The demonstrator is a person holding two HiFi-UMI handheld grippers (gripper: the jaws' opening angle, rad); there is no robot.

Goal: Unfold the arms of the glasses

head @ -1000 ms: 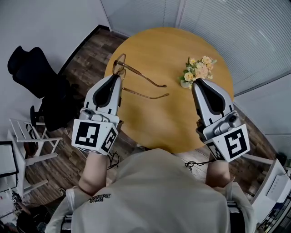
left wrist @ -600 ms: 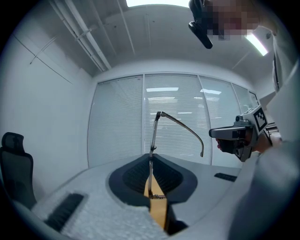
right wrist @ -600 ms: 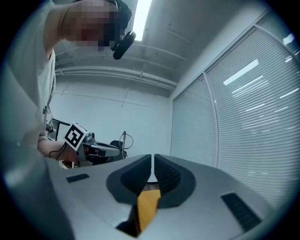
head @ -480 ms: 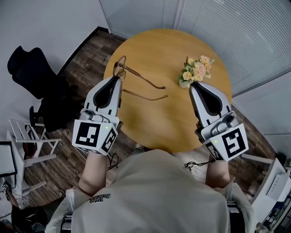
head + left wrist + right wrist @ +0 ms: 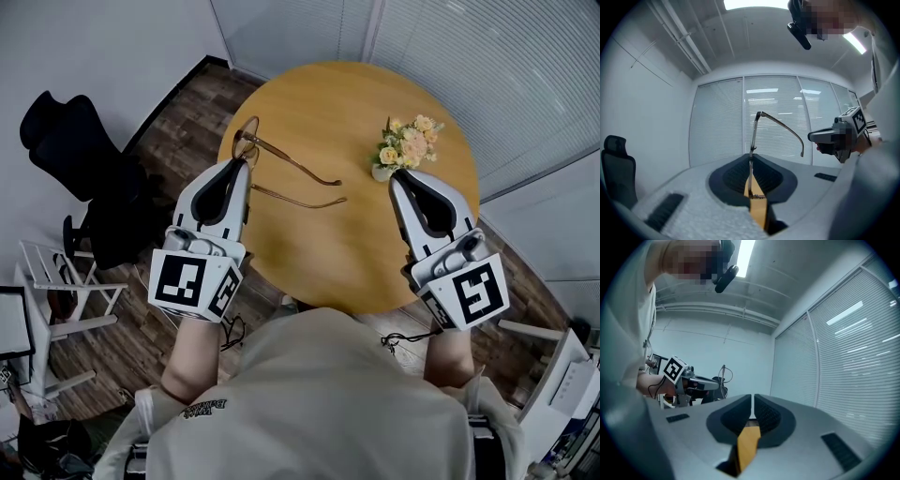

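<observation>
Thin metal-rimmed glasses (image 5: 251, 141) hang over the left part of the round wooden table (image 5: 356, 253). Both arms are spread out and point right, the far arm (image 5: 300, 165) and the near arm (image 5: 298, 201). My left gripper (image 5: 242, 163) is shut on the glasses' frame near a hinge. In the left gripper view the frame (image 5: 751, 154) stands pinched between the jaws of the left gripper (image 5: 751, 161), and one arm (image 5: 783, 125) curves away to the right. My right gripper (image 5: 397, 176) is shut and empty, just in front of the flowers; its jaws (image 5: 753, 404) hold nothing.
A small bunch of yellow and pink flowers (image 5: 405, 142) stands on the table's right side. A black office chair (image 5: 70, 150) and a white rack (image 5: 56, 281) stand on the wooden floor to the left. Window blinds run along the far side.
</observation>
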